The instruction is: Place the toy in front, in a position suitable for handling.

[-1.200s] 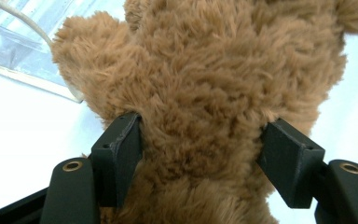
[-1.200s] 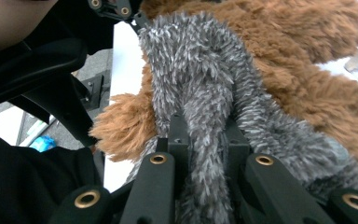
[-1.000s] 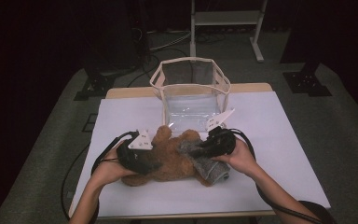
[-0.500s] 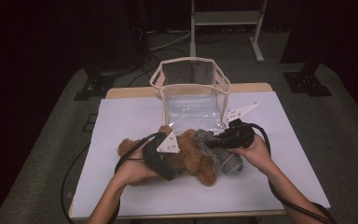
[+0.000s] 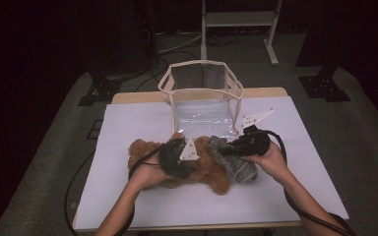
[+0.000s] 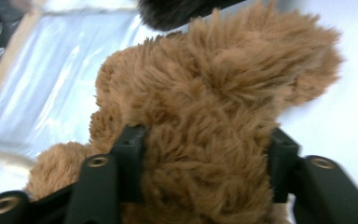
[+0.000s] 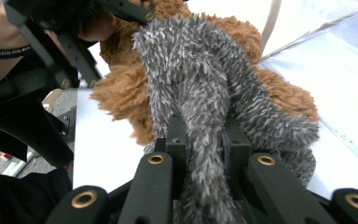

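Between the jaws of the left gripper (image 5: 187,152) sits a thick wad of the brown plush bear (image 5: 211,172), the jaws spread fairly wide around the fur, as its own view shows. The right gripper (image 5: 226,149) has its jaws drawn narrow on a fold of the grey fuzzy cloth (image 5: 236,164), which lies draped over the bear just beside the left gripper. Beyond both grippers stands the clear bag with the cream rim (image 5: 202,88), open at the top, on the white table (image 5: 128,123).

From where I stand, the risk is in the grips. Pile is slippery and gives, so if either hand lifts, the bear could slide out. Cloth and bear touch, so pulling one may drag the other. Should they go toward the bag, a snagged limb could tip its soft wall.
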A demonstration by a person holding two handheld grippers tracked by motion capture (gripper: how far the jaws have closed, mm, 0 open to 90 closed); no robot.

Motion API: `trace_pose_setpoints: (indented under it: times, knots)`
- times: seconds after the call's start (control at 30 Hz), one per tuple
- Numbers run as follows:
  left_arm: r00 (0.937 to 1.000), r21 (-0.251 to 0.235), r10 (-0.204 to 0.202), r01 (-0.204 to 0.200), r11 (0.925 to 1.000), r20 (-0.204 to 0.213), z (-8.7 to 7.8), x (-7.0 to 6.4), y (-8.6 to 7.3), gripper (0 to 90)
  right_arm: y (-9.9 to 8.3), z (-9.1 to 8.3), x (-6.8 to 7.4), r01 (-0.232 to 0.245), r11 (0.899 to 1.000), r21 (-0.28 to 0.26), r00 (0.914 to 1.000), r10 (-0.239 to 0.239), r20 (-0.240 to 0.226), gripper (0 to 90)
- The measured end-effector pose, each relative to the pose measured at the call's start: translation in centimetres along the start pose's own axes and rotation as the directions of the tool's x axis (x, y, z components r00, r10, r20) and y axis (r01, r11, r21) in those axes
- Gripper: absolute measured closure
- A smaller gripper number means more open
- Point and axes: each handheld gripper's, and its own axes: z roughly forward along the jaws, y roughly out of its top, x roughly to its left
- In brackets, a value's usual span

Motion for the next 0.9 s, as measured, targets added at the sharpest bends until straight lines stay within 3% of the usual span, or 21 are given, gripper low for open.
trace_pose_setpoints:
  times: [0.1, 0.2, 0.27, 0.3, 0.4, 0.47, 0.63, 0.67, 0.83, 0.9]
  knots:
    - [0.9988, -0.059, -0.022, 0.024, 0.9980, 0.044, -0.6, 0.5, -0.1, 52.7, -0.2, -0.3, 0.0, -0.003, 1.000, -0.005, 1.0000, 0.003, 0.000, 76.6]
    - [0.9932, -0.124, -0.059, 0.071, 0.9897, 0.100, -1.3, 1.0, -0.4, 54.6, -0.3, -0.6, 0.0, -0.005, 1.000, -0.009, 1.0000, 0.005, -0.001, 76.5]
    - [0.9854, -0.171, -0.076, 0.102, 0.9799, 0.152, -1.9, 1.3, -0.3, 55.6, -0.4, -0.9, 0.2, 0.000, 1.000, -0.010, 1.0000, 0.000, -0.001, 76.4]
    - [0.9854, -0.171, -0.076, 0.102, 0.9799, 0.152, -1.9, 1.3, -0.3, 55.6, -0.3, -1.1, 0.3, 0.005, 1.000, -0.008, 1.0000, -0.005, 0.001, 76.4]
    - [0.9716, -0.233, -0.076, 0.130, 0.9638, 0.224, -2.8, 1.4, 0.1, 55.4, -0.2, -1.7, 0.8, 0.023, 1.000, -0.009, 0.9997, -0.023, -0.001, 76.4]
    - [0.9701, -0.229, -0.058, 0.113, 0.9668, 0.236, -2.6, 1.1, 0.5, 54.7, -0.3, -2.1, 1.2, 0.036, 0.999, -0.015, 0.9993, -0.036, -0.007, 76.4]
    - [0.9677, -0.216, -0.058, 0.112, 0.9699, 0.245, -1.8, 1.0, 0.8, 49.7, -1.3, -2.1, 1.4, 0.027, 1.000, 0.001, 0.9996, -0.027, -0.008, 76.4]
    - [0.9676, -0.209, -0.057, 0.110, 0.9717, 0.246, -1.8, 1.0, 0.9, 42.5, -1.9, -2.0, 1.1, 0.014, 1.000, -0.001, 0.9998, -0.014, -0.013, 76.4]
    - [0.9733, -0.170, -0.043, 0.083, 0.9820, 0.226, -2.0, 0.9, 1.7, 26.9, -2.1, -2.2, 1.0, 0.010, 1.000, -0.004, 0.9999, -0.010, -0.008, 76.4]
    - [0.9723, -0.159, -0.040, 0.078, 0.9842, 0.230, -2.0, 0.6, 1.9, 20.9, -2.0, -2.4, 1.1, 0.013, 1.000, -0.004, 0.9999, -0.014, -0.005, 76.4]
